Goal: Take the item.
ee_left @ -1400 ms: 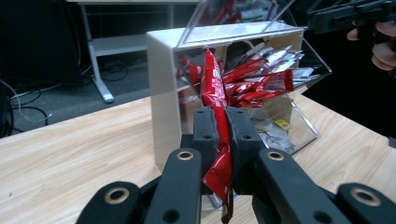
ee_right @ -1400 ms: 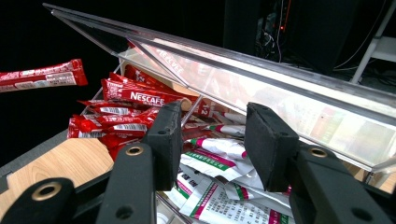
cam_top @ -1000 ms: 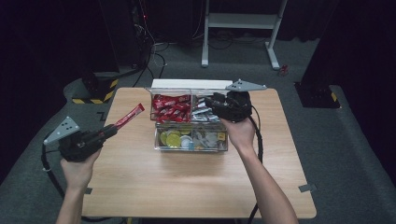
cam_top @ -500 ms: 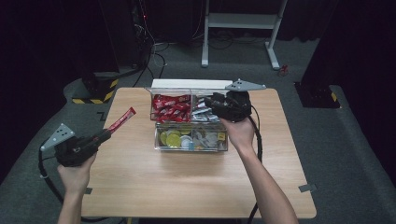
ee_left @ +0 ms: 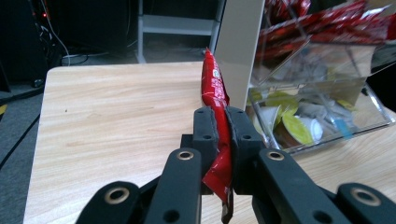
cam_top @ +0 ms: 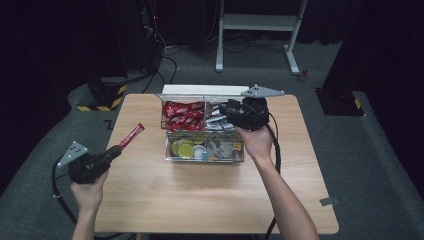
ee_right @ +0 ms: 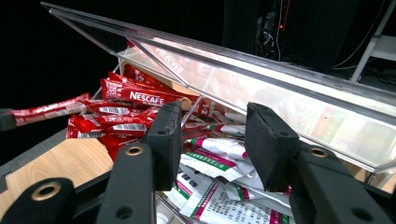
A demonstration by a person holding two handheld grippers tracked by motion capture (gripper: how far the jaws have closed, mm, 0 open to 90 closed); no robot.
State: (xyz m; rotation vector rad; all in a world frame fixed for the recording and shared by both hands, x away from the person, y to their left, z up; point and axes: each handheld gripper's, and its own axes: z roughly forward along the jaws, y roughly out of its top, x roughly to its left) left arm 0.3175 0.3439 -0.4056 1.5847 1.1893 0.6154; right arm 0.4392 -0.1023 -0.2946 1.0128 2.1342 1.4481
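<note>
- Red coffee stick sachet (cam_top: 131, 136): a long, narrow, glossy red packet with small white print near its top end (ee_left: 214, 79); its sides are creased and slightly crumpled where it is gripped.
- Position of the sachet: held in the air over the left edge of the wooden table (cam_top: 210, 200), well apart from the clear plastic organiser box (cam_top: 205, 156), which stands in the middle of the far half of the table.
- Long axis of the sachet: in the high view it runs in line with the left gripper (cam_top: 116, 149), its free end pointing up and to the right, away from the person and towards the box. In the left gripper view it stands nearly upright between the jaws, with a short tail below them.
- Left gripper: jaws clamped together on the lower part of the sachet, pads pressing its two flat faces.
- Right gripper (ee_right: 212, 140): jaws apart with nothing between the pads, poised over the box's far right compartment, above white sachets with green and pink print (ee_right: 219, 149).
- Far left compartment: a heap of red Nescafé sticks (ee_right: 135, 98) of the same kind.
- Near compartments: small round yellow and white capsules (ee_left: 299, 126).
</note>
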